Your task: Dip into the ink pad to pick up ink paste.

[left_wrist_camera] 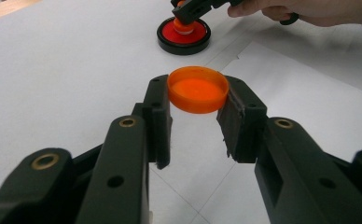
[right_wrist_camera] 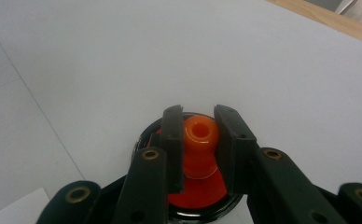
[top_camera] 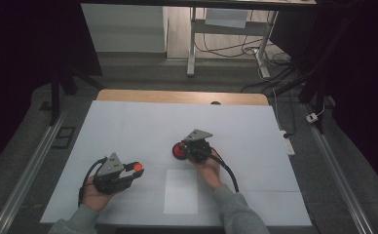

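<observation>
The left gripper (left_wrist_camera: 195,114) pinches an orange cap (left_wrist_camera: 198,88) at its jaw tips, clear of the table. The right gripper (right_wrist_camera: 198,140) clamps an orange nozzle (right_wrist_camera: 199,140) standing in a black-rimmed red dish (left_wrist_camera: 184,36). Likely next: capping the nozzle, needing careful alignment. No writing legible.

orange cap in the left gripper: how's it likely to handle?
The orange cap looks like thin moulded plastic, so probably light and stiff. The left gripper pinches only its rim, so it may pivot or slip. Round and shallow, it could roll on edge if dropped.
</observation>
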Motion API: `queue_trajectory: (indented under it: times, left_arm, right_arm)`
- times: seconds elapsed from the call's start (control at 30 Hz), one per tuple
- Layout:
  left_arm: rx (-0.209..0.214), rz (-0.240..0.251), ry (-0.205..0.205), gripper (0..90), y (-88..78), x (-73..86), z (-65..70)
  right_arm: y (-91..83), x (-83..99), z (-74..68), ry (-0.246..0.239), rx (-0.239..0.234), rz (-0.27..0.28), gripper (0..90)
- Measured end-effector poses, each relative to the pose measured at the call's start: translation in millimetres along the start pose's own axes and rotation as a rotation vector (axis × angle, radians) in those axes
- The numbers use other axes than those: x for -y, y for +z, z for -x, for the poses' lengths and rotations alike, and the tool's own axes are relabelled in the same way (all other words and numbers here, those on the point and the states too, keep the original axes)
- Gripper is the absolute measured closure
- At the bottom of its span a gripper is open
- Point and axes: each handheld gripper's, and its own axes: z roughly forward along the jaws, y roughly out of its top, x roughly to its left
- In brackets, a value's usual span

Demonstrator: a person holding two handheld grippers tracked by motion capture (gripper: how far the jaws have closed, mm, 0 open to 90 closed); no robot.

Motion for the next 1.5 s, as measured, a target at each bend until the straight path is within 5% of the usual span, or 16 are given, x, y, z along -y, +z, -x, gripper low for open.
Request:
queue_trajectory:
  times: [1.4, 1.5]
  left_arm:
    - [-0.005, -0.005, -0.003, 64.9, 0.8, 1.2, -2.8]
    - [-0.004, -0.006, -0.003, 64.9, 0.5, 1.4, -3.3]
  right_arm:
    - [-0.6, -2.2, 4.2, 0.03, -0.022, -0.005, 72.9]
    - [-8.8, -2.1, 4.3, 0.049, -0.023, 0.08, 72.9]
